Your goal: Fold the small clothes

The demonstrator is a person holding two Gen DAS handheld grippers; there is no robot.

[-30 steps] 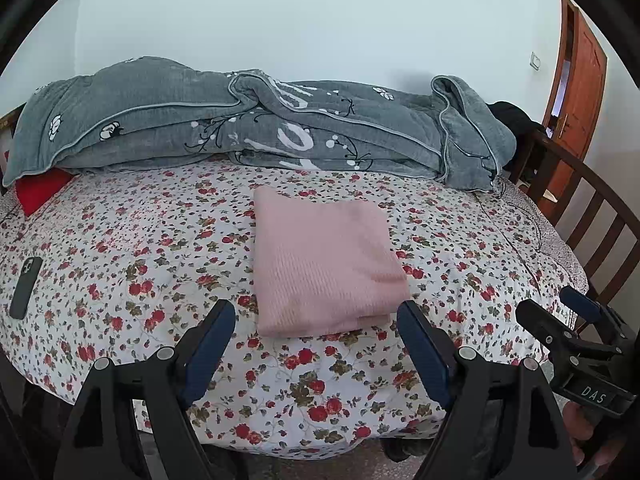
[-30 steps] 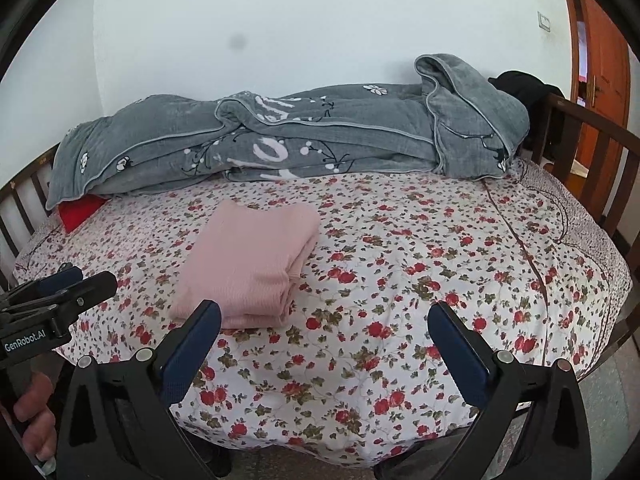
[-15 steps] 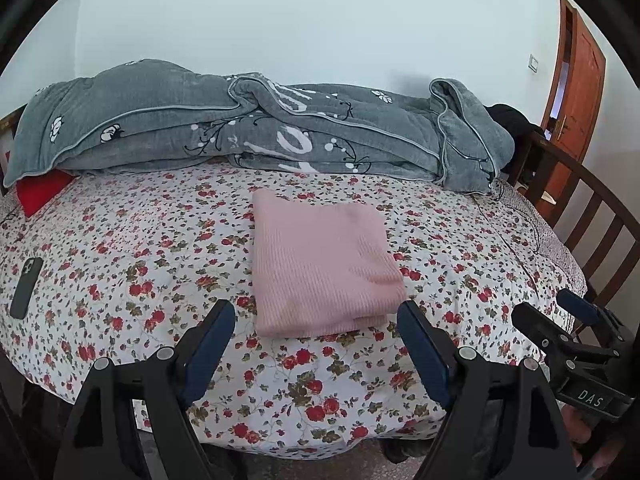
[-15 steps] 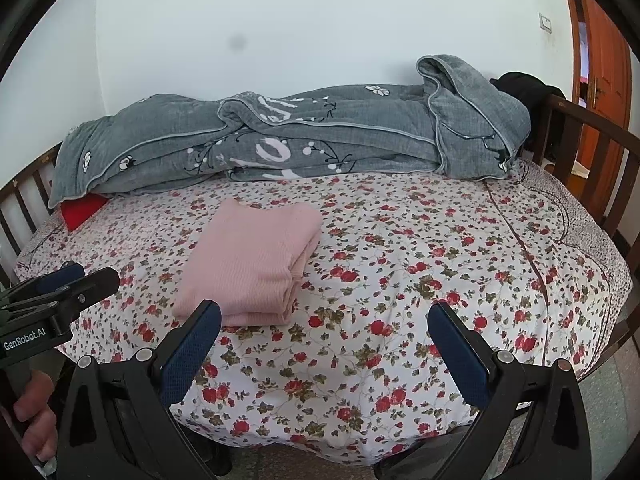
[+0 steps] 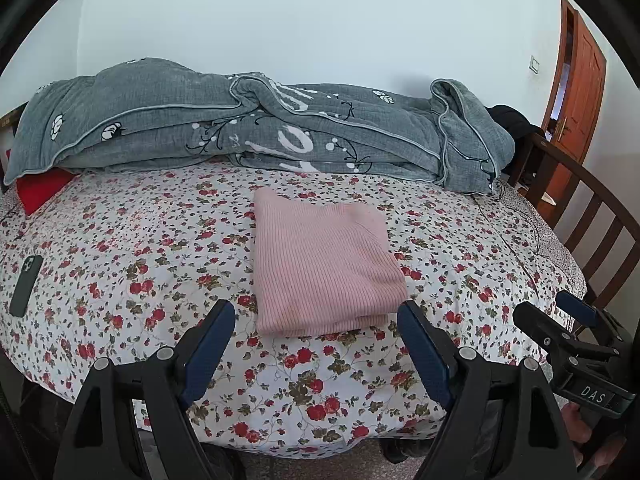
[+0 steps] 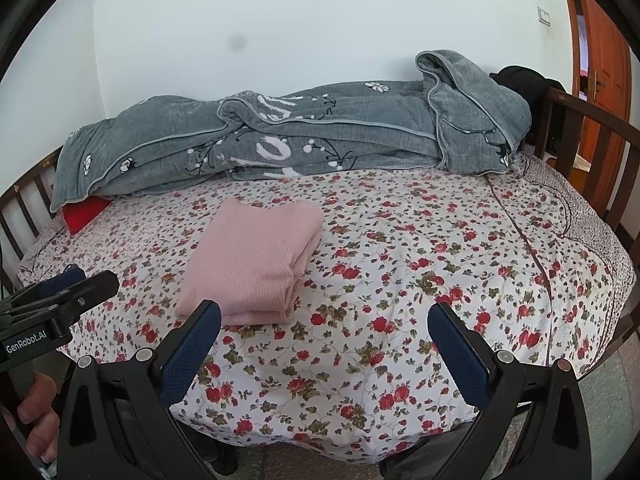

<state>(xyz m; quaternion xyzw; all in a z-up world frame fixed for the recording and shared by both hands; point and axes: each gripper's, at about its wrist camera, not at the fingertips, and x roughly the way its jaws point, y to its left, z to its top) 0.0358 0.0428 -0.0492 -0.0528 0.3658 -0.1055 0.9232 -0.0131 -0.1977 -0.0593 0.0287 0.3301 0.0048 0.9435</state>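
A pink ribbed garment [image 5: 320,264] lies folded into a neat rectangle on the flowered bedspread [image 5: 140,264]. My left gripper [image 5: 316,320] stands open just short of the garment's near edge, with nothing between its blue pads. In the right wrist view the same folded garment [image 6: 256,268] lies to the left, its stacked layers showing on the right side. My right gripper [image 6: 324,324] is open over bare bedspread [image 6: 440,260], to the right of the garment. Each gripper also shows at the edge of the other's view, held by a hand.
A rumpled grey quilt [image 5: 260,128] fills the far side of the bed, with a red cushion [image 5: 42,194] under its left end. A dark phone [image 5: 26,285] lies at the left edge. Wooden bed rails [image 5: 592,208] stand on the right, an orange door [image 5: 576,92] behind them.
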